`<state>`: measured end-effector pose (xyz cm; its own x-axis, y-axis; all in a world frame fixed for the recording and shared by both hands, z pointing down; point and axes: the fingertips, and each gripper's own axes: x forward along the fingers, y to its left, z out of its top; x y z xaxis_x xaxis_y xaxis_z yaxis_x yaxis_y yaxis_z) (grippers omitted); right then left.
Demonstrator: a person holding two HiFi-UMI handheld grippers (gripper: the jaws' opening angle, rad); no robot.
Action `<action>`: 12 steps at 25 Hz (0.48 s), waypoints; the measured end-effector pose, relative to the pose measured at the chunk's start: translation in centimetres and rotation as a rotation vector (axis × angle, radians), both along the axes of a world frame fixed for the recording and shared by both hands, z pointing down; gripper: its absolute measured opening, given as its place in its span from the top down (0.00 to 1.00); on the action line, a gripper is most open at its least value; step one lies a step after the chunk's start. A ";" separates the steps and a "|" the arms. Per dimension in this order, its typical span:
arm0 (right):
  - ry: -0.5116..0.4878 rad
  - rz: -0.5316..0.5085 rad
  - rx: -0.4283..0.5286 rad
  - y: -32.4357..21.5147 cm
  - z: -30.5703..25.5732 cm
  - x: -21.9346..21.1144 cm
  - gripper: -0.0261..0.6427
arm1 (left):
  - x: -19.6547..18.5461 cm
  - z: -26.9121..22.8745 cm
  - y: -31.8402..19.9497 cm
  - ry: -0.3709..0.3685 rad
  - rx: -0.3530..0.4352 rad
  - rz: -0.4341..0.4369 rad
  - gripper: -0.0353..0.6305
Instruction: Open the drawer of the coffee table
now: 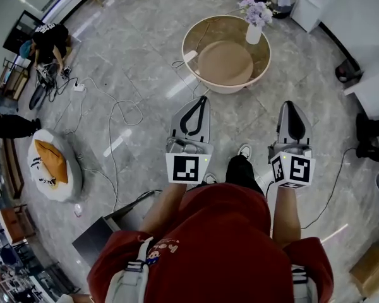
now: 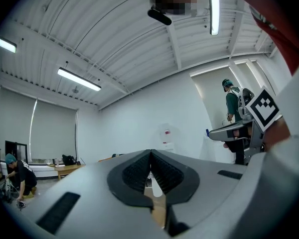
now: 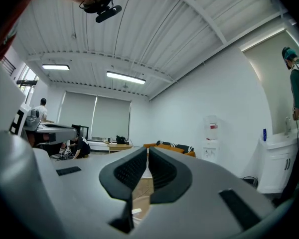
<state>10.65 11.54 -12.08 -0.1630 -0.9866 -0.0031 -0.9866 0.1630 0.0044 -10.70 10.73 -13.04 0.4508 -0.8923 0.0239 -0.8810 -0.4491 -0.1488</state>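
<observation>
While both sets of jaws are closed on nothing, the coffee table [image 1: 208, 33] stands untouched.
The left gripper [image 1: 204, 98] and right gripper [image 1: 289, 104] hover at its near side, apart from it; a flower vase [image 1: 254, 33] stands at its far edge.

Coffee table [image 1: 224, 63]: on the floor [image 1: 132, 36], ahead of both grippers.
Vase [image 1: 253, 34]: on the table, at its far right rim.
Left gripper [image 1: 203, 100]: beside the right gripper [image 1: 290, 105], apart.
Floor cushion [image 1: 50, 163]: far left of the left gripper.
</observation>
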 end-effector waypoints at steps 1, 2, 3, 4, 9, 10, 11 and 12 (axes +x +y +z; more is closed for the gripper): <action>-0.003 0.000 0.009 -0.9 -0.3 0.7 0.92 | 0.7 -0.3 -0.7 -0.005 0.003 0.002 0.93; -0.005 0.001 0.018 -1.7 -0.5 1.4 0.92 | 1.5 -0.6 -1.4 -0.009 0.006 0.003 0.93; -0.005 0.001 0.026 -2.6 -0.8 2.2 0.92 | 2.3 -0.9 -2.3 -0.014 0.012 0.004 0.93; -0.002 0.000 0.033 -3.4 -1.1 3.0 0.92 | 3.1 -1.2 -3.1 -0.016 0.019 0.002 0.93; 0.030 -0.024 0.053 -7.7 -1.7 7.4 0.92 | 7.4 -2.4 -7.6 -0.023 0.039 -0.019 0.93; 0.041 -0.029 0.055 -8.6 -1.6 8.2 0.92 | 8.2 -2.5 -8.4 -0.026 0.041 -0.024 0.93; 0.049 -0.034 0.056 -9.4 -1.5 9.0 0.92 | 8.9 -2.5 -9.1 -0.029 0.040 -0.028 0.93; 0.049 -0.037 0.057 -10.3 -1.4 9.7 0.92 | 9.5 -2.4 -9.7 -0.033 0.038 -0.032 0.93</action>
<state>20.35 1.28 -13.44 -0.2005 -0.9784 -0.0500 -0.9784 0.1973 0.0624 -1.22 0.99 -15.48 0.4212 -0.9069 0.0039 -0.8893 -0.4139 -0.1944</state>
